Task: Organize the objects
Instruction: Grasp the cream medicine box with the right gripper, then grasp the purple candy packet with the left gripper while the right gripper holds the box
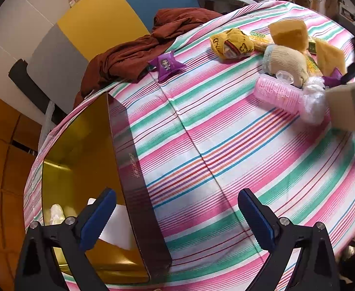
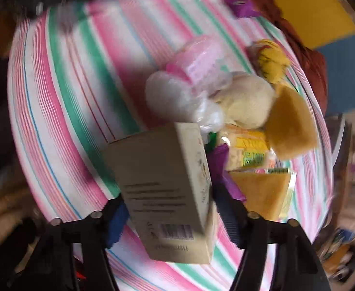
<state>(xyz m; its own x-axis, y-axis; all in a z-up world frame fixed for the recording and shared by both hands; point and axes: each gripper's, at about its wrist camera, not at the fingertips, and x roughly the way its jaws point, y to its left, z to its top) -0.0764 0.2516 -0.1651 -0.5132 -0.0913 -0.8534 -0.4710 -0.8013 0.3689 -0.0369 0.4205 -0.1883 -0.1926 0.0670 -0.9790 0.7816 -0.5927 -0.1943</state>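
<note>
My right gripper (image 2: 170, 196) is shut on a beige carton (image 2: 163, 169) with a barcode, held just above the striped tablecloth (image 2: 63, 111); the left wrist view shows that carton (image 1: 349, 104) at its right edge. Beyond it lies a pile: pink hair rollers (image 2: 199, 60), a clear plastic bag (image 2: 172, 97), a cream sock bundle (image 2: 247, 99), yellow sponges (image 2: 291, 123) and a yellow sock bundle (image 2: 273, 60). My left gripper (image 1: 177, 194) stands open and empty over the rim of a dark box with a gold inside (image 1: 85, 145), which holds a white item (image 1: 119, 228).
A purple snack packet (image 1: 166, 65) lies alone near a rust-red cloth (image 1: 138, 51) heaped at the table's far edge. The round table's rim falls away on the left behind the gold-lined box. Striped cloth (image 1: 213, 150) lies bare between the box and the pile.
</note>
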